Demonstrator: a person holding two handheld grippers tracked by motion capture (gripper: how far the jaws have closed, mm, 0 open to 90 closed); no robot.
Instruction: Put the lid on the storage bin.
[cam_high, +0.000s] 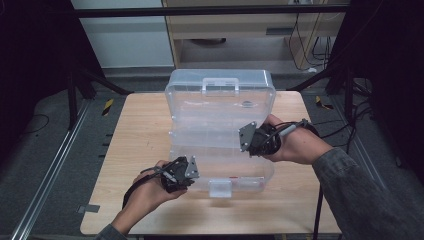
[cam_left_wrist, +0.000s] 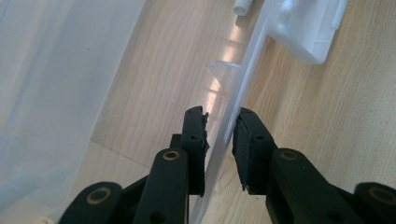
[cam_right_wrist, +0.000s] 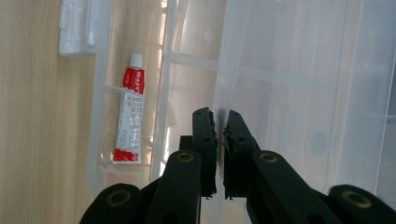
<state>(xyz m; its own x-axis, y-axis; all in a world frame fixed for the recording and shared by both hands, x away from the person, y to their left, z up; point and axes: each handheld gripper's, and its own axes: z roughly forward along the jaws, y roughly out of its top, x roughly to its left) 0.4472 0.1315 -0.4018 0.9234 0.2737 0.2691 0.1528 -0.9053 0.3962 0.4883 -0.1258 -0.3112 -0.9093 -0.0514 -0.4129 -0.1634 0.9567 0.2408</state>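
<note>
Right gripper (cam_right_wrist: 220, 122) pinching lid (cam_high: 220, 97) edge of clear plastic box (cam_high: 220, 145), lid panel rising straight ahead of its jaws. Left gripper (cam_left_wrist: 219, 128) clamped on box's near rim (cam_left_wrist: 236, 100), holding base on table (cam_high: 135, 150). Lid swings about hinge line across box; tube (cam_right_wrist: 130, 116) lying in base, left of right jaws.

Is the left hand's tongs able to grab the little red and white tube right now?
Probably not yet. The left tongs grip the box wall, and the tube lies inside a compartment, under the half-closed lid the right tongs hold.

Wooden table (cam_high: 135, 150) on grey floor (cam_high: 45, 160), perhaps carpeted.
</note>
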